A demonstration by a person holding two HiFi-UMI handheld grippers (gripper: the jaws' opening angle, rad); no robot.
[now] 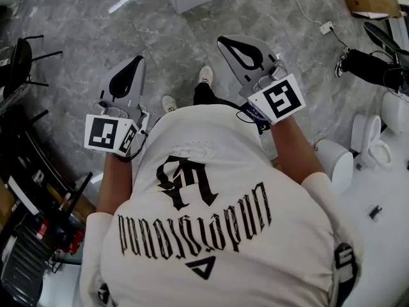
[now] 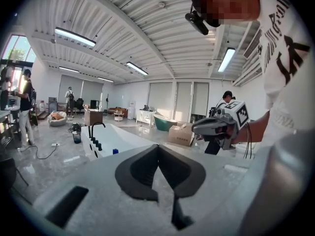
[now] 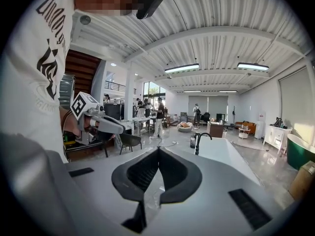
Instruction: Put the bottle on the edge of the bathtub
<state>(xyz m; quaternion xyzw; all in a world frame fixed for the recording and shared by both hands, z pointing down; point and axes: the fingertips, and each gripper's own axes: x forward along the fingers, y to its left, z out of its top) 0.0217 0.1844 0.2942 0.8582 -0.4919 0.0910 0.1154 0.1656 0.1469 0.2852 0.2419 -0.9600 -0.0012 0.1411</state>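
Grey marbled floor [image 1: 96, 31] fills the upper head view. The person's white printed T-shirt [image 1: 211, 235] takes the lower half, from 4 to 8 o'clock.

White bathtub [image 2: 125, 135] stands out on the hall floor. In the left gripper view it lies at 10 o'clock of the jaws. In the right gripper view it runs off toward 2 o'clock. A black arched faucet [image 2: 90, 132] rises from its rim, with a row of black knobs just beside it.

Two white toilets [image 1: 370, 142] sit at 3 o'clock in the head view. A black chair [image 1: 19, 66] sits at 9 to 10 o'clock.

Left gripper [image 1: 135, 62] is held out at 10 o'clock in front of the chest. Its jaws are clenched tip to tip with nothing between them. Right gripper [image 1: 225, 43] is at 1 o'clock, level with the left and well apart from it. Its jaws are likewise pressed together and hold nothing. Both point toward the bathtub and touch nothing.

Bottle: neither gripper carries it. A small blue item [image 2: 114, 151] rests on the tub rim near the knobs. A dark container [image 2: 76, 135] stands past the faucet end of the tub. Both are too small to tell which, if either, is the bottle.
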